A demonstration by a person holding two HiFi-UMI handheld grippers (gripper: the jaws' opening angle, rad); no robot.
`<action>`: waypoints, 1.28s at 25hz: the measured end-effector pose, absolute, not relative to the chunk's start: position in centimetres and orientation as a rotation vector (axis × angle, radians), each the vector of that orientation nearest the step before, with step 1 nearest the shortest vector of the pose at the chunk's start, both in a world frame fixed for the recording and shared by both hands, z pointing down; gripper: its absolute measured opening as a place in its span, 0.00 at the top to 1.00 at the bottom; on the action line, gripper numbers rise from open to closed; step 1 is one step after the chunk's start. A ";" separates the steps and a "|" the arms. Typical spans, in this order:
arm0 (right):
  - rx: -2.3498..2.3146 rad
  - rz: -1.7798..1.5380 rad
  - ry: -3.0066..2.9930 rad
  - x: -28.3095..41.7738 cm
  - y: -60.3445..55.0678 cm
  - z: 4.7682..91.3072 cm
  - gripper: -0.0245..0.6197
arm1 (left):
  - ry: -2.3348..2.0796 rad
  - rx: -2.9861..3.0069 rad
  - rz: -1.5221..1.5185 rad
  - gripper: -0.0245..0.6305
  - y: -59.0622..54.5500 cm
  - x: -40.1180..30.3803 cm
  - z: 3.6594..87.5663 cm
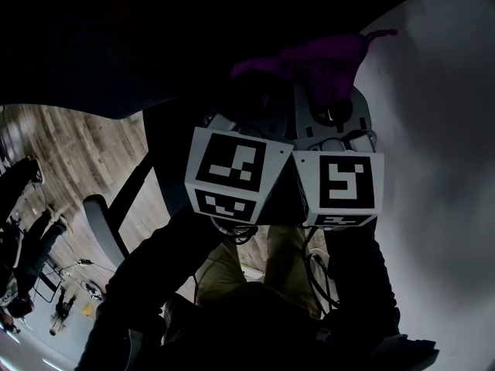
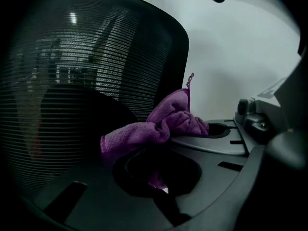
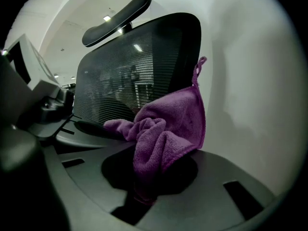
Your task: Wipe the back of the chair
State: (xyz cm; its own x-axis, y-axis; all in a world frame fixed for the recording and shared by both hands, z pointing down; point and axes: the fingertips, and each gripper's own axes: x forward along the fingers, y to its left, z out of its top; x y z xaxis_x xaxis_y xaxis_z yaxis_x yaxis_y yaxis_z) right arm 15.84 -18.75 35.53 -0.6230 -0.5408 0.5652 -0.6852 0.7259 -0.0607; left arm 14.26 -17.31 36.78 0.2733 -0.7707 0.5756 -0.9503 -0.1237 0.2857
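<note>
A purple cloth [image 1: 325, 60] [image 2: 163, 124] [image 3: 168, 129] hangs bunched between my two grippers, which sit side by side. The left gripper [image 2: 159, 177] [image 1: 259, 99] is shut on one end of it. The right gripper [image 3: 144, 191] [image 1: 332, 103] is shut on the other, thicker fold. The black mesh chair back [image 2: 72, 81] [image 3: 130, 66] [image 1: 93, 45] stands just ahead and to the left of the cloth. Whether the cloth's loose left end touches the mesh I cannot tell. The chair's headrest [image 3: 118, 16] shows above the back.
A white wall [image 1: 433, 130] rises close on the right, behind the chair. Below lie a wood floor [image 1: 69, 153], a grey armrest [image 1: 100, 222] and the person's tan trousers [image 1: 232, 269]. Dark equipment [image 1: 23, 238] sits at the far left.
</note>
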 end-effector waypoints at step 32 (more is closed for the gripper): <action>1.052 0.395 -2.437 18.5 -17.0 35.8 0.87 | -1.587 2.077 0.355 0.97 -16.0 16.5 36.3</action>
